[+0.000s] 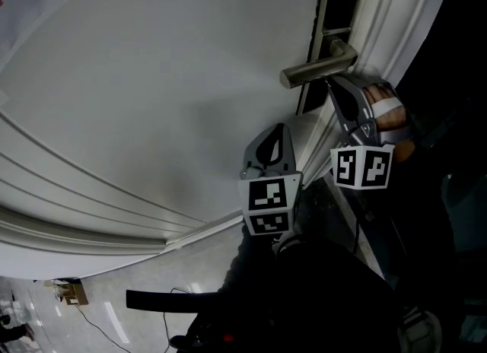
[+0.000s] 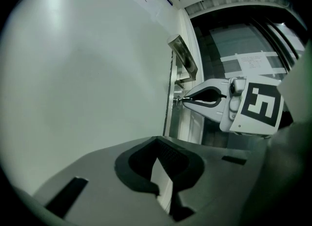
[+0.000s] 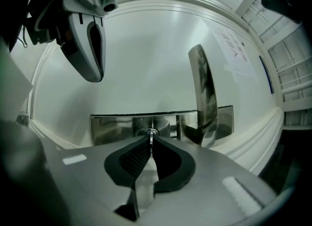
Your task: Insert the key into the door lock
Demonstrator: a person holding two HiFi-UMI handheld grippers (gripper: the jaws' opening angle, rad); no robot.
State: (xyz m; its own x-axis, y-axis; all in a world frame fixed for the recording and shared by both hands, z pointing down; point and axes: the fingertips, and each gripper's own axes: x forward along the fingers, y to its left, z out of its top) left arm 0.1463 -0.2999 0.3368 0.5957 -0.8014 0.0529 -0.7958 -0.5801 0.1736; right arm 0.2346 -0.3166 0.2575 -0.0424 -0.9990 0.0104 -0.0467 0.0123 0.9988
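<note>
Key (image 3: 151, 136) insertion is in hand. On the door (image 1: 152, 77), below the handle (image 1: 319, 65), the right gripper (image 3: 150, 144) pinches the key, whose tip meets the lock (image 3: 142, 132). Left gripper (image 2: 156, 142) is closed, empty and well apart. Next I would push straight and keep the blade aligned.

Grey left tool (image 1: 279, 128), grey right tool (image 1: 329, 80), 2 black-white marker cubes (image 1: 268, 201).

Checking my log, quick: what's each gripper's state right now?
Left gripper: shut, empty.
Right gripper: shut on the key.
</note>
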